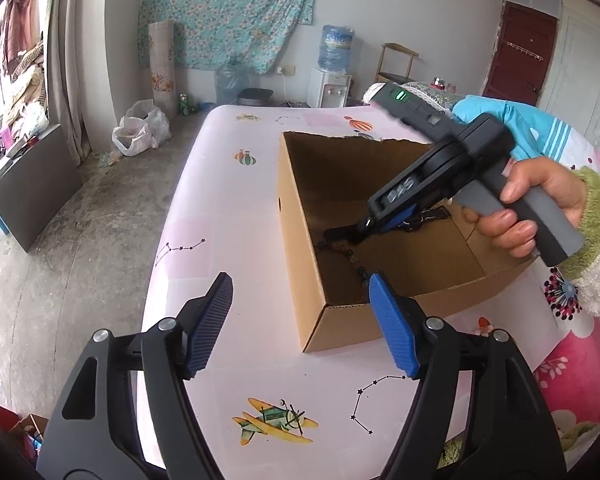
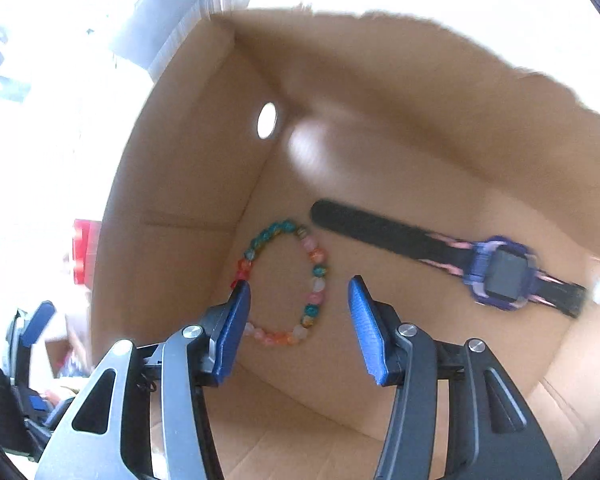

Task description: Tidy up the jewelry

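Your bead bracelet (image 2: 284, 284) and watch (image 2: 500, 272) already lie on the floor of the cardboard box (image 1: 300, 240) on the desk (image 1: 220, 200). Your right tongs (image 2: 298, 300) hang spread above the bracelet, pinching nothing; your left tongs (image 1: 300, 292) are spread and empty outside the box's near corner. No other jewelry shows.

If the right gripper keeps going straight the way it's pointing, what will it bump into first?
Probably the beaded bracelet on the floor of the cardboard box. The right gripper points down into the box with open jaws, and part of the bracelet lies between them. Depth is hard to judge; it could meet bare cardboard just beside it.
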{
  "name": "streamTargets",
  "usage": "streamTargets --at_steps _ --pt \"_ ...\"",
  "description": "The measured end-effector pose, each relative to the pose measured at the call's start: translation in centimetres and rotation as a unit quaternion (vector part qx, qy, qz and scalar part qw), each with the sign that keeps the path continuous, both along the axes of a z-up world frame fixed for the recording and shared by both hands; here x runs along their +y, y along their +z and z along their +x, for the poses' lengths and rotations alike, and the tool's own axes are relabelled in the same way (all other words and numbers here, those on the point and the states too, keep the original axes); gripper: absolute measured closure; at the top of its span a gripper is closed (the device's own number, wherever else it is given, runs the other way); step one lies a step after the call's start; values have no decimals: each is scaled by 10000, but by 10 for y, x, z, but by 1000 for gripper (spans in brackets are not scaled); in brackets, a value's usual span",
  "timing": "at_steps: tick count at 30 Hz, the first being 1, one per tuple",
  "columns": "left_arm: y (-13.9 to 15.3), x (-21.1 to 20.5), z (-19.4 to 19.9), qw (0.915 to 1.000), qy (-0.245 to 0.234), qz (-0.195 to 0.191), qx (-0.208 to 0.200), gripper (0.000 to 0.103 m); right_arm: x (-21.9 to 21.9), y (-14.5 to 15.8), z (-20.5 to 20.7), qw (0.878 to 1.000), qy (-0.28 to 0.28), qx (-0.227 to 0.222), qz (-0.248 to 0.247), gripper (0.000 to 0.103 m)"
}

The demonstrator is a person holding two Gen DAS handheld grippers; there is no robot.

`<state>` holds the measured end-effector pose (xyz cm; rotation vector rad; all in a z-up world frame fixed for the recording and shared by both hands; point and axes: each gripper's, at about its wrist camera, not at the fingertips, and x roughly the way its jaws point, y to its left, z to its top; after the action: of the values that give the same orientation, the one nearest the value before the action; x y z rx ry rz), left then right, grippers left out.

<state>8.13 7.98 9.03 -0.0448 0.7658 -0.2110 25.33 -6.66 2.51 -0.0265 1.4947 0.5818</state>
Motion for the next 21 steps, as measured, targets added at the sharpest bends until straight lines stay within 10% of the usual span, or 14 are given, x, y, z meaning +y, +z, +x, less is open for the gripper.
streamTargets --at_steps 6,12,15,21 --pt "-4 2 4 9998 14 -194 76 26 -68 78 -59 9822 -608 -1602 765 39" --pt "-11 26 29 9881 271 -1469 376 23 -150 130 -83 9342 -1738 -2966 960 32" --pt "-25 30 45 9806 475 -1779 670 23 -201 117 -86 9152 -2621 -2849 1122 32" --pt "-50 9 56 9717 391 -2026 1149 23 -219 24 -55 9251 -3063 -1905 1189 32"
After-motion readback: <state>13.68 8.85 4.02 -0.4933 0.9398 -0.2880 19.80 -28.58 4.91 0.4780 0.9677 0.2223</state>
